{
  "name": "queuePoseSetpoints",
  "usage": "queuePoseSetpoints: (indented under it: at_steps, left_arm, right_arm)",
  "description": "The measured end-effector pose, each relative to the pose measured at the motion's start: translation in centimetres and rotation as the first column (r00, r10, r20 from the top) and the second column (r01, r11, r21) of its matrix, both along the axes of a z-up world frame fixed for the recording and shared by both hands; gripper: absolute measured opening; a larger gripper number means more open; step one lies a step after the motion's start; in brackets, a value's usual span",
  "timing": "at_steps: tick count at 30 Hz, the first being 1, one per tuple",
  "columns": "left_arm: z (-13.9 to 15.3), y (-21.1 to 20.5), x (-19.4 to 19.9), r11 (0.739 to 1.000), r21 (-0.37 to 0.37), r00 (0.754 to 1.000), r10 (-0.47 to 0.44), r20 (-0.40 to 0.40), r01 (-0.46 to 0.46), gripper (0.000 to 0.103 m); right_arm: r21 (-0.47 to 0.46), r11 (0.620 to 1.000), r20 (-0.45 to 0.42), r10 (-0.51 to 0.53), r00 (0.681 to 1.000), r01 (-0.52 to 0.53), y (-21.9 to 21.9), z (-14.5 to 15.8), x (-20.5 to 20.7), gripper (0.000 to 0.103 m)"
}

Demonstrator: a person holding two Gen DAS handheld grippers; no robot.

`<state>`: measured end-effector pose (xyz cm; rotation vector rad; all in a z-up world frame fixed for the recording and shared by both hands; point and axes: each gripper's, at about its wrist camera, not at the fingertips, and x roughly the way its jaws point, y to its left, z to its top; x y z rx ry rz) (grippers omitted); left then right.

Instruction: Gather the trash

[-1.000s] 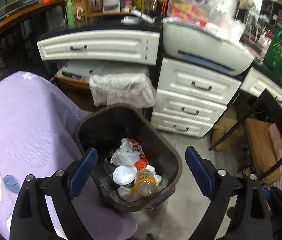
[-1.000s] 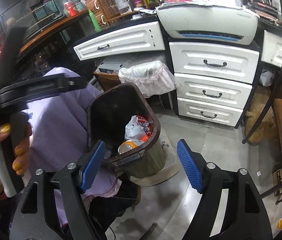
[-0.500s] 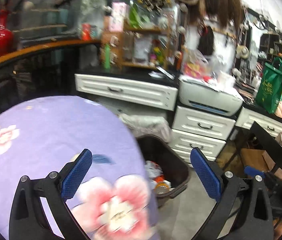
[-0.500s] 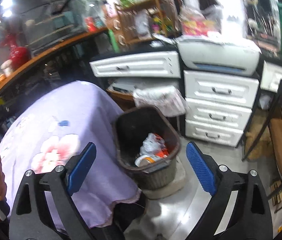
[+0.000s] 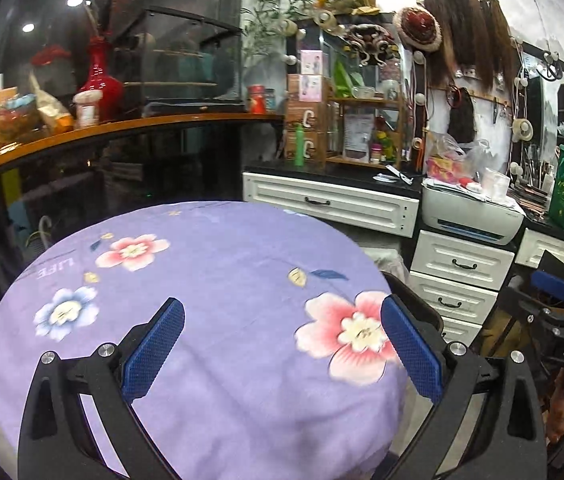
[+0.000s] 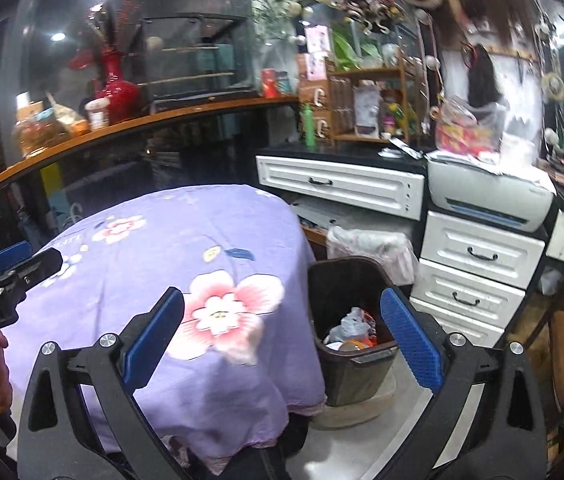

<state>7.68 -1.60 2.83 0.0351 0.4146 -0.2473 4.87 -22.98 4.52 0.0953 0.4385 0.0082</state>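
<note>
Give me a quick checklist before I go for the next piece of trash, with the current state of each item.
1. Left tongs empty: ok, open, nothing between the blue pads.
2. Right tongs empty: ok, jaws opening, nothing between them.
3. Trash bin in reach beside the table: ok, upright on the floor at the tablecloth's edge.
4. Room in the bin: ok, trash lies low inside.
5. Trash left on the purple tablecloth: cannot tell, none on the visible top; the near edge is hidden by the tongs.
6. The two tongs clear of each other: ok, apart.
</note>
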Motion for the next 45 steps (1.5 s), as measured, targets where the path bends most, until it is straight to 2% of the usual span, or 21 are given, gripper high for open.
queuePoseSetpoints:
  at_steps: [6, 11, 15, 23, 33, 45]
  left_arm:
    - [0.9, 1.8, -2.5, 0.999, -0.048, 0.999, 0.025, 0.040, -0.023, 0.097]
    - [1.1, 2.3, -4.2, 0.999, -0.042, 0.995, 0.031, 0.090, -0.028, 0.097]
    - [0.8, 2.5, -4.6, 0.998, -0.062, 0.996, 0.026, 0.086, -0.021, 0.098]
    - [0.6, 2.2, -4.7, 0.998, -0.042, 0.995, 0.041, 0.092, -0.037, 0.098]
    - [0.7, 2.7, -4.8, 0.997, -0.063, 0.993, 0.052, 0.106, -0.046, 0.098]
    - [0.5, 2.6, -5.0, 0.997, -0.071, 0.994, 0.039, 0.103, -0.032, 0.098]
  right_arm:
    - [-0.028, 1.000, 0.060, 0.011, 0.998, -0.009, 1.9, 1.0, -2.8, 0.097]
    - [-0.022, 1.000, 0.095, -0.002, 0.995, 0.004, 2.3, 1.3, -5.0, 0.097]
    - [-0.006, 1.000, 0.098, -0.005, 0.995, 0.006, 2.2, 1.1, -5.6, 0.097]
    - [0.000, 1.000, 0.107, -0.002, 0.994, 0.002, 2.2, 0.9, -5.9, 0.097]
    - [-0.057, 0.998, 0.162, 0.012, 0.987, -0.003, 3.3, 1.0, -6.9, 0.097]
    - [-0.071, 0.997, 0.169, 0.020, 0.986, -0.008, 3.6, 1.0, -7.1, 0.097]
